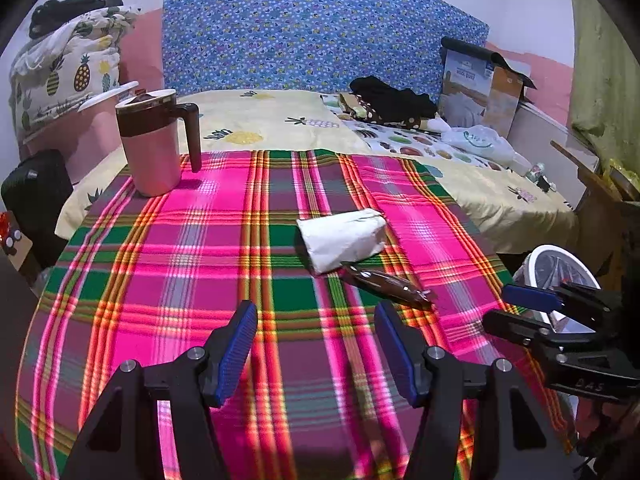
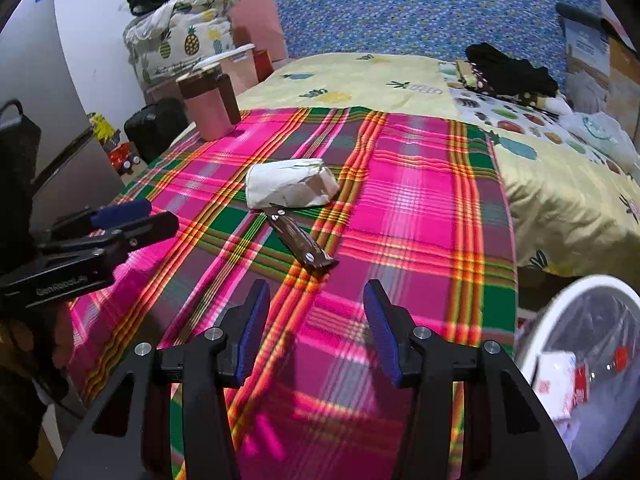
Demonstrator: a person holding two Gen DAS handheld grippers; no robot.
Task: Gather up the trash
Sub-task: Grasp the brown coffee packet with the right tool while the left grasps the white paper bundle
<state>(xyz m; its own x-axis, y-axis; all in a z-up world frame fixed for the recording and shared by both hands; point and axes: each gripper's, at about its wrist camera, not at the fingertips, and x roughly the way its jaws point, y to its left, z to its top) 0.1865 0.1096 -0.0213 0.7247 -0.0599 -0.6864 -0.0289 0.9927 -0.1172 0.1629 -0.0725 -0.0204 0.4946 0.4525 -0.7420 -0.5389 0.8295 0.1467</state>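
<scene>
Two grippers, both with fingers spread and nothing between them. Left gripper (image 1: pixel 316 354) hovers over the plaid cloth (image 1: pixel 160 280), blue pads wide apart, bare fabric showing in the gap. Right gripper (image 2: pixel 316 330) likewise released, pads apart over the same cloth, pointing toward the litter ahead.

Outward from the right fingers: brown snack wrapper (image 2: pixel 298 242) lies flat on the cloth, nearest item, not yet touched. Its far end touches or slips just under a crumpled white paper wad (image 2: pixel 290 184), also untouched. From the left wrist view the same pair sits ahead and to the right: wrapper (image 1: pixel 386 284), wad (image 1: pixel 342 240).

White-rimmed bin (image 2: pixel 532 344) stands off the right edge of the bed, lined with clear plastic. Some red-and-white packaging is already inside, so part of the collecting looks done.

Left to do, by my reading: two pieces on the cloth. Pink mug (image 1: pixel 154 144) with brown lid stands upright at the far left corner of the cloth; likely not trash. Clothes and a plastic bag sit farther back on the bed, well apart.
</scene>
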